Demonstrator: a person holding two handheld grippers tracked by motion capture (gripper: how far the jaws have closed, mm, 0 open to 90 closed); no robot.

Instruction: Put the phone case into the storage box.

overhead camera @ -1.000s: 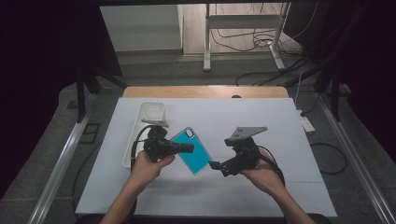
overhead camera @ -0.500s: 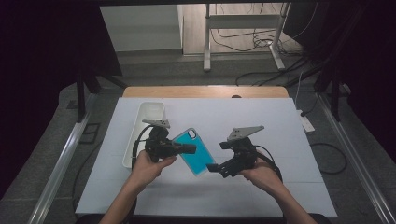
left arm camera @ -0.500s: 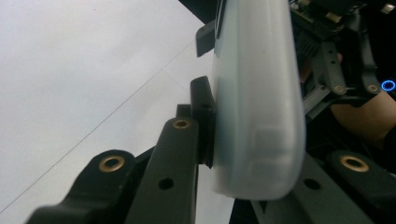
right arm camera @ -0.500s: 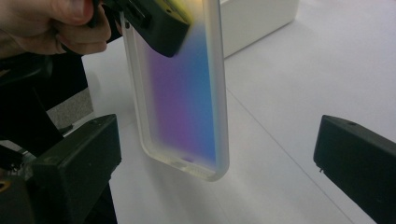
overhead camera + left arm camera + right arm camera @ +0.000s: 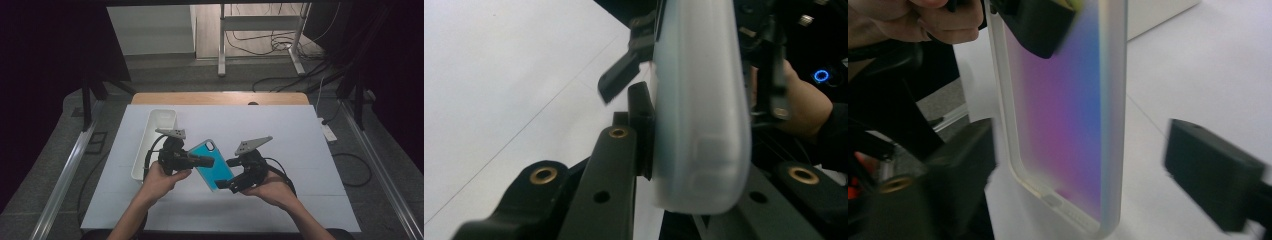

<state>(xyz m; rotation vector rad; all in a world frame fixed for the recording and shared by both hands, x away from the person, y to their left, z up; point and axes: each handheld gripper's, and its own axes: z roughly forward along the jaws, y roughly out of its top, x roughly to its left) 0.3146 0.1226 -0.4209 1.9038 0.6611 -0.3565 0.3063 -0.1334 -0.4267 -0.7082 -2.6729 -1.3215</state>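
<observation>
Left tongs (image 5: 207, 161): clamped on phone case (image 5: 212, 162). Right tongs (image 5: 231, 175): wide, just closing around its lower end. Risk: your off-centre pinch twists it loose onto worktop (image 5: 300, 150).

In the left gripper view, the phone case (image 5: 699, 100) is cut off by the top edge and hides the inner face of the right-hand jaw, so contact on that side cannot be confirmed there. In the right gripper view, both jaws of the right gripper (image 5: 1078, 165) are motion-blurred, and the case runs out of frame at the top. In the high view, the left gripper (image 5: 202, 161) covers part of the case's upper edge, and the contents of the white bin (image 5: 150, 145) cannot be made out.
</observation>
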